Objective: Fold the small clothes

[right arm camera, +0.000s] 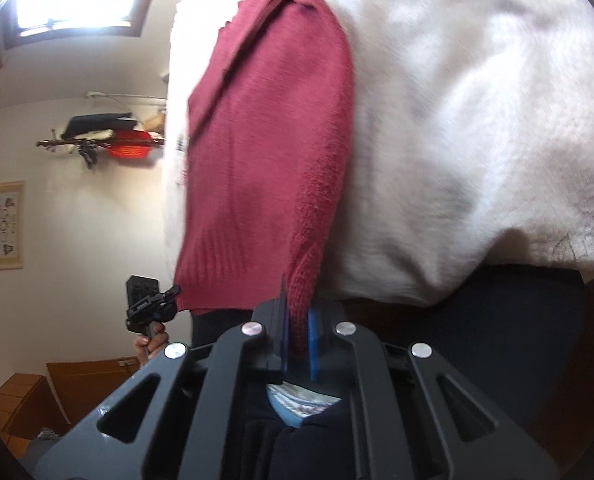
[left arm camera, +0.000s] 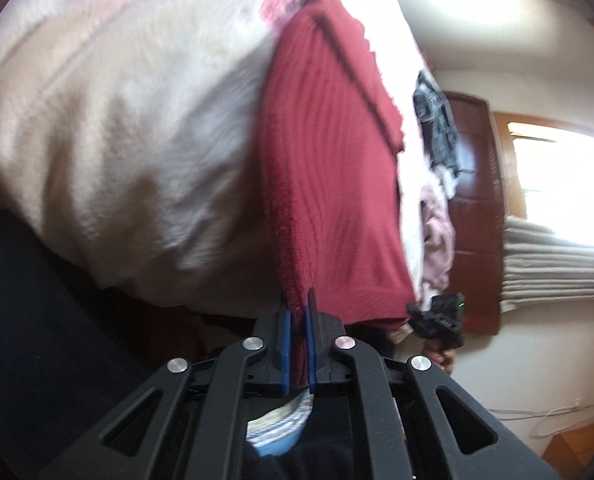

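A pale, cream bedcover [left arm camera: 129, 152] fills most of both views, rumpled and soft, its edge falling over a dark base below. Stretched across it lies a red knitted garment [left arm camera: 329, 184], ribbed, with a darker seam running along its upper part; in the right wrist view the same red knit [right arm camera: 257, 168] spans from the top of the frame down to the tongs.

Beyond the bed stands a brown wooden door [left arm camera: 477, 216], and beside it a bright window [left arm camera: 561, 184] with stacked grey folds of a blind beneath. A heap of other clothes [left arm camera: 437, 152], checked and pink, sits at the far edge of the bed.

The left tongs [left arm camera: 298, 312] are clenched on one lower corner of the red garment, the fabric pinched between the blue pads [left arm camera: 284, 344]. The right tongs [right arm camera: 297, 320] grip the opposite lower corner in the same way. Each gripper shows small in the other's view, held by a hand [right arm camera: 153, 344].
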Demonstrator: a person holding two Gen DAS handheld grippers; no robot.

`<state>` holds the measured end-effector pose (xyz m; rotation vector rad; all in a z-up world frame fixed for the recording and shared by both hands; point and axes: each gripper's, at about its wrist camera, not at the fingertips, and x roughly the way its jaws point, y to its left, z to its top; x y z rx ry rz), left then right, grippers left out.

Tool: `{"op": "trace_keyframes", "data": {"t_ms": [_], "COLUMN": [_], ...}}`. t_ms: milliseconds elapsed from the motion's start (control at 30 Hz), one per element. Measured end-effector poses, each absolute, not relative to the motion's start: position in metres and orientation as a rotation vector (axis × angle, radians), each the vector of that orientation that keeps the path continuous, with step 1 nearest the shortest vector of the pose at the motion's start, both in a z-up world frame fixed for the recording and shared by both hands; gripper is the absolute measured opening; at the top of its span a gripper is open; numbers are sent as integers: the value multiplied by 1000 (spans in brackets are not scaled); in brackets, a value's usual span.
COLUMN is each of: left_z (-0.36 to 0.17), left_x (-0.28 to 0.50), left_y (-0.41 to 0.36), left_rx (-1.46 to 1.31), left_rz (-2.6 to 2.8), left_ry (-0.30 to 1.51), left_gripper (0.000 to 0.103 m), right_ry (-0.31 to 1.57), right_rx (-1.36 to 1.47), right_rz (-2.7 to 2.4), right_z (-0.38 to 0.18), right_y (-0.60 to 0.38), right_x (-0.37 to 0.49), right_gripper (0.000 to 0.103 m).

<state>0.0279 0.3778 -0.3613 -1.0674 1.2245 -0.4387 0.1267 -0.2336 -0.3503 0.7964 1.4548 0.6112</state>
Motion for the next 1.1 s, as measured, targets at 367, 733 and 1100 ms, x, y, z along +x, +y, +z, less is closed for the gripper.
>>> {"op": "trace_keyframes", "data": {"t_ms": [367, 733, 1100], "left_z": [-313, -291, -351], "left_x": [62, 151, 270], "left_y": [384, 408, 434], "left_rx": [-1202, -1324, -1491], "left_rz": [-512, -468, -242], "left_ry": [1060, 963, 986], "left_gripper": [5, 5, 5], "right_ry": [1324, 1227, 1283], "right_rx": [894, 945, 965], "right_rz": [701, 703, 526], "right_z": [-311, -278, -318], "right_y": [-224, -226, -220], "right_x": [161, 244, 371], "right_gripper": [5, 5, 5]}}
